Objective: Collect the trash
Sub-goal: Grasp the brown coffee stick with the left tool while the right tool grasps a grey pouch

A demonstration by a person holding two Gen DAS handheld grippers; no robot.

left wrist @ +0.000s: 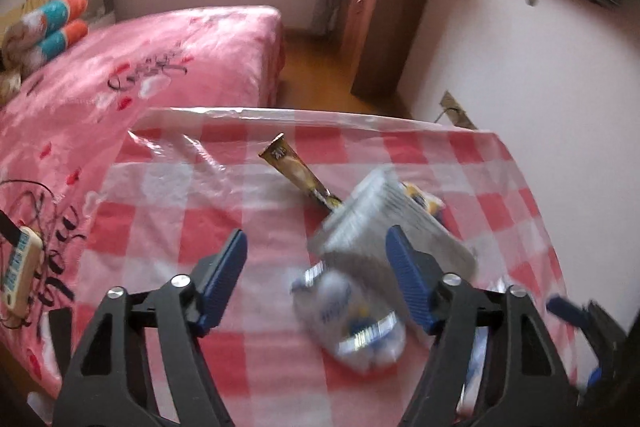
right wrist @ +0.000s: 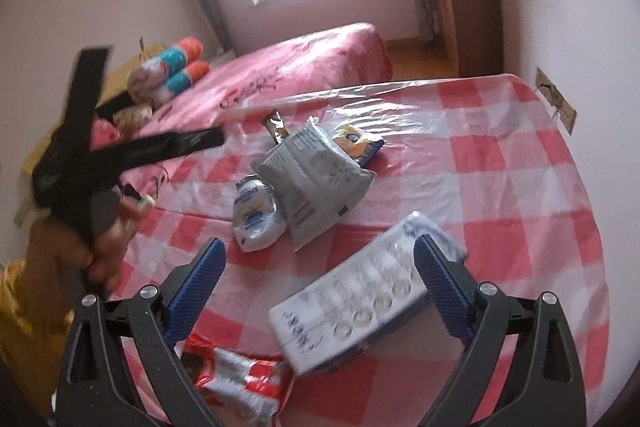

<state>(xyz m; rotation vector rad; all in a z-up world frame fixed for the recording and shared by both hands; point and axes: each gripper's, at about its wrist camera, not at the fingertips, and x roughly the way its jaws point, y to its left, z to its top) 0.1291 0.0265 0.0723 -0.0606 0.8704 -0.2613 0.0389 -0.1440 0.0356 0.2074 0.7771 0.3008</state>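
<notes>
Left wrist view: small white-and-blue wrapper (left wrist: 352,319) lies on the table (left wrist: 160,187) between the spread jaws of the left gripper (left wrist: 316,263), nearer the right jaw; pads not touching it. Grey pouch (left wrist: 384,223) just ahead, gold stick packet (left wrist: 296,171) beyond. Motion blur. Right wrist view: right gripper (right wrist: 320,267) jaws spread, empty; white blister tray (right wrist: 360,299) lies between them, red-and-white wrapper (right wrist: 240,379) under the left jaw. Pink bed (right wrist: 304,63) behind the table.
</notes>
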